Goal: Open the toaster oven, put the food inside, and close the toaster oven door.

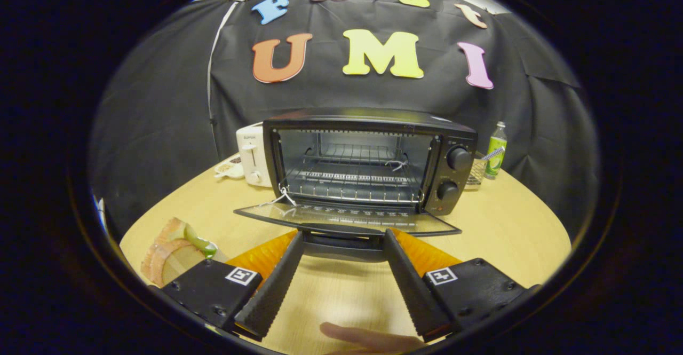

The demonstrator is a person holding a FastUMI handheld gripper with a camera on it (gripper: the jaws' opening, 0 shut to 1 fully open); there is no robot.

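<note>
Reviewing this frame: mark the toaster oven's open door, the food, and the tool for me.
toaster oven door [347, 217]: gripper view, on its glass pane, folded down flat.
food [176, 248]: gripper view, on the sandwich's bread, beside one finger.
tool [343, 240]: gripper view, midway between its fingertips, open at the door handle.

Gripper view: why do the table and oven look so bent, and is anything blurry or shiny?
Gripper view: the fisheye lens bows the round wooden table; the black toaster oven stays sharp, its open glass door shows a faint sheen; the open claw frames the door's handle; a blurred fingertip lies nearest.
</note>
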